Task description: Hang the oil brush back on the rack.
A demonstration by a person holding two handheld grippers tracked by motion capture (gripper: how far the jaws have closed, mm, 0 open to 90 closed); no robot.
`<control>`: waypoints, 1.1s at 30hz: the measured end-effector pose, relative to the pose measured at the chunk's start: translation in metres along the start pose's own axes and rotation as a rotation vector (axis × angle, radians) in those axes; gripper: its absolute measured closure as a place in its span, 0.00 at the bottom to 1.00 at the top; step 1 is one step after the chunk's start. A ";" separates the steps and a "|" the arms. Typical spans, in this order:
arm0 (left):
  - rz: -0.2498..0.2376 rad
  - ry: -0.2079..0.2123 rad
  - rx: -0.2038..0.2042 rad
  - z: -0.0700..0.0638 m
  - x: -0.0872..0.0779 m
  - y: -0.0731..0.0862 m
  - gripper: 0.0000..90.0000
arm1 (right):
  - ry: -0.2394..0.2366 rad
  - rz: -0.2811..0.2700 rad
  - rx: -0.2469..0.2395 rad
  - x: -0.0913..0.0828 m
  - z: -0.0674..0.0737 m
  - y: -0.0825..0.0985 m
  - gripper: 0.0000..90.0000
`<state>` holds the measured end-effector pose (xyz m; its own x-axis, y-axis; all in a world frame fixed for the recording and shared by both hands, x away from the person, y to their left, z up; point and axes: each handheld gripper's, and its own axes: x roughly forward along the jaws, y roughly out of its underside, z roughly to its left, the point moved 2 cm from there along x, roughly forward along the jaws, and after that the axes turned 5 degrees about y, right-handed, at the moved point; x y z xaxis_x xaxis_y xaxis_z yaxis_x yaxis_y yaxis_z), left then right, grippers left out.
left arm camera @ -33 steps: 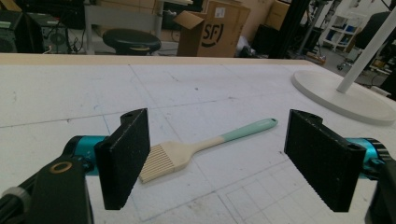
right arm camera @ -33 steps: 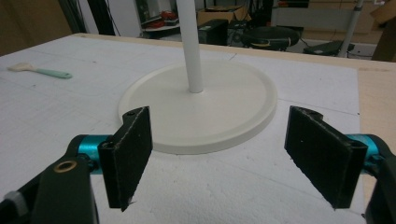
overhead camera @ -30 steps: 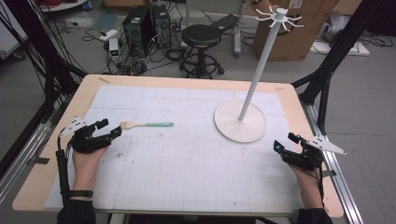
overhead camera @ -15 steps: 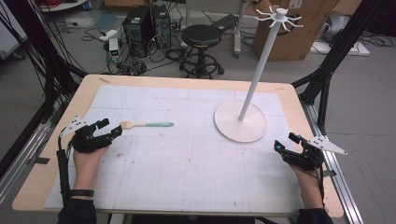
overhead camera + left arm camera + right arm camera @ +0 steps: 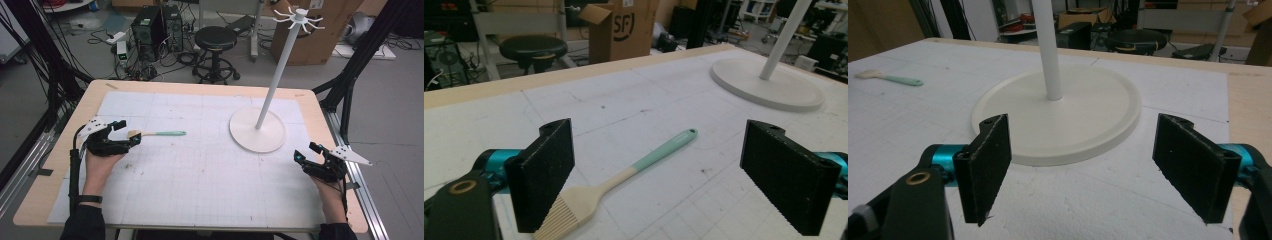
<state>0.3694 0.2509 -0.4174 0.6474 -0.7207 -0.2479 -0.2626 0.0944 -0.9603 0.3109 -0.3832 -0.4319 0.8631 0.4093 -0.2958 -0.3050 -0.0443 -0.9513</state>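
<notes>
A pastry brush (image 5: pixel 624 177) lies bristles-first between the released left tongs (image 5: pixel 674 175), handle pointing away; the right tongs (image 5: pixel 1098 170), also released, sit well apart.

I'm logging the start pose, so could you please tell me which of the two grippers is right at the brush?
The left gripper: the brush has its bristle end by its open jaws, while the right gripper sits near the stand's base.

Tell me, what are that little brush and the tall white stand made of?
The brush looks like silicone or plastic: smooth matte mint handle, cream moulded bristles. The stand seems painted metal or plastic: even, slightly glossy white on base and pole. Neither is certain.
</notes>
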 end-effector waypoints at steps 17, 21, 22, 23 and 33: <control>0.324 0.070 0.179 0.021 0.065 0.000 0.18 | -0.001 0.007 0.000 -0.002 -0.004 0.002 0.25; 0.343 0.087 0.186 0.028 0.071 0.003 0.18 | -0.001 0.013 0.004 -0.002 -0.005 0.003 0.25; 0.341 0.087 0.182 0.029 0.072 0.004 0.18 | 0.001 0.011 0.004 -0.002 -0.005 0.003 0.25; 0.348 0.091 0.177 0.031 0.073 0.006 0.24 | 0.000 0.012 0.003 -0.002 -0.005 0.004 0.25; 0.431 0.080 0.255 0.033 0.082 0.019 0.53 | -0.003 0.016 0.000 -0.001 -0.004 0.004 0.25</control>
<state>0.4406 0.2165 -0.4601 0.4589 -0.6290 -0.6275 -0.3043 0.5523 -0.7761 0.3104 -0.3876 -0.4358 0.8570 0.4112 -0.3107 -0.3189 -0.0505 -0.9464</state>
